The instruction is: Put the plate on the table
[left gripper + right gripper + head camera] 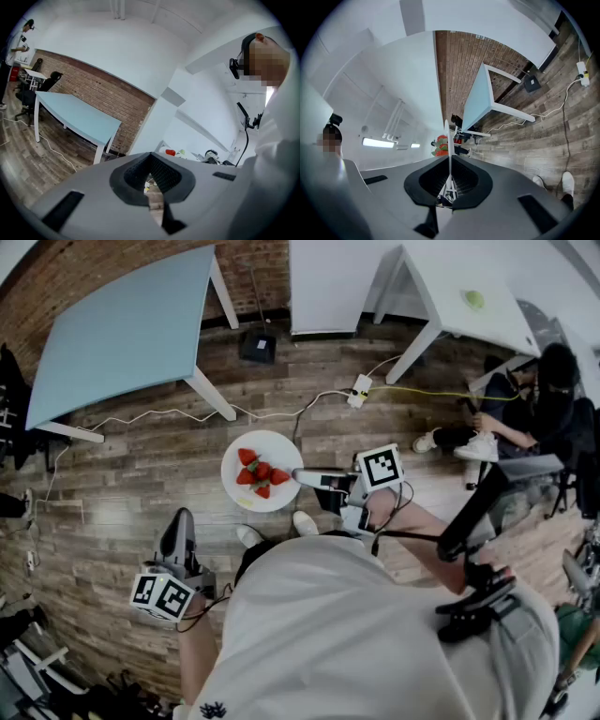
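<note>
A round white plate (246, 491) carrying several red strawberries (261, 472) hangs in the air above the wooden floor, roughly level. My right gripper (303, 476) is shut on the plate's right rim. In the right gripper view the plate (448, 140) shows edge-on as a thin white line running out from between the pads, with the strawberries (441, 145) to its left. My left gripper (178, 524) is low at the left, away from the plate, jaws together and empty. The left gripper view shows only its closed pads (161, 176) and the room beyond.
A light blue table (122, 334) stands at the upper left, a white table (450, 292) with a small green object (474, 298) at the upper right. A power strip (359, 388) with cables and a black box (258, 345) lie on the floor. A person (539, 399) sits at the right.
</note>
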Demonstrator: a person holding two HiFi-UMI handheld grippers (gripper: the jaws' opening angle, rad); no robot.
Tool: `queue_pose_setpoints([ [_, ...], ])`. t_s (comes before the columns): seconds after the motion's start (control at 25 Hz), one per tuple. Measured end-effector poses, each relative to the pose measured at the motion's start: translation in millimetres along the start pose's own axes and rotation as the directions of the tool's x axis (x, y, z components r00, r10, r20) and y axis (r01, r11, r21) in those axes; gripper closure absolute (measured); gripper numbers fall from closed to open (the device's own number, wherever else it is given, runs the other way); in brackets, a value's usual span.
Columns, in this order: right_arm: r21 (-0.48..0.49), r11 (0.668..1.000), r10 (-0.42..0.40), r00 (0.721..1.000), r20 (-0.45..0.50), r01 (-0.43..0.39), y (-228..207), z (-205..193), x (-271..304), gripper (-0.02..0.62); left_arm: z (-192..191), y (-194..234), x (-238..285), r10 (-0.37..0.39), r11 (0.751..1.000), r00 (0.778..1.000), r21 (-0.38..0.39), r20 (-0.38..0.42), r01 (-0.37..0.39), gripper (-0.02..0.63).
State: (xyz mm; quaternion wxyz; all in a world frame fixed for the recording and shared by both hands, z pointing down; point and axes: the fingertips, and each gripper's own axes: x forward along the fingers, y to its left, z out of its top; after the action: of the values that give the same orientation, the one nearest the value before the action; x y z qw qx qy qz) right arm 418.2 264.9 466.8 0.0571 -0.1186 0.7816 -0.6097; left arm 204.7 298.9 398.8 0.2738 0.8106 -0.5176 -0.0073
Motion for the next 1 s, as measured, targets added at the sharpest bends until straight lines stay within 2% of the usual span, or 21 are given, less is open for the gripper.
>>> queue_pose_setpoints([
  [0.48, 0.019, 1.0, 0.019, 0.999, -0.044, -0.018, 1, -19, -28, 0.581, -32, -26, -16, 0.045, 0.999, 0.999, -0.024, -0.004, -0.045, 0.604],
  [0.6, 0.046, 0.999, 0.019, 0.999, -0.044, -0.017, 0, -18, -31, 0.58, -34, -28, -15, 0.056, 0.998, 0.998, -0.032, -0.009, -0.056, 0.604],
  [1.0, 0.036, 0.999, 0.022, 0.997, -0.075, -0.019, -3, -18, -27, 0.58, -37, -28, -16, 0.075, 0.996, 0.997, -0.039, -0.007, -0.075, 0.604],
])
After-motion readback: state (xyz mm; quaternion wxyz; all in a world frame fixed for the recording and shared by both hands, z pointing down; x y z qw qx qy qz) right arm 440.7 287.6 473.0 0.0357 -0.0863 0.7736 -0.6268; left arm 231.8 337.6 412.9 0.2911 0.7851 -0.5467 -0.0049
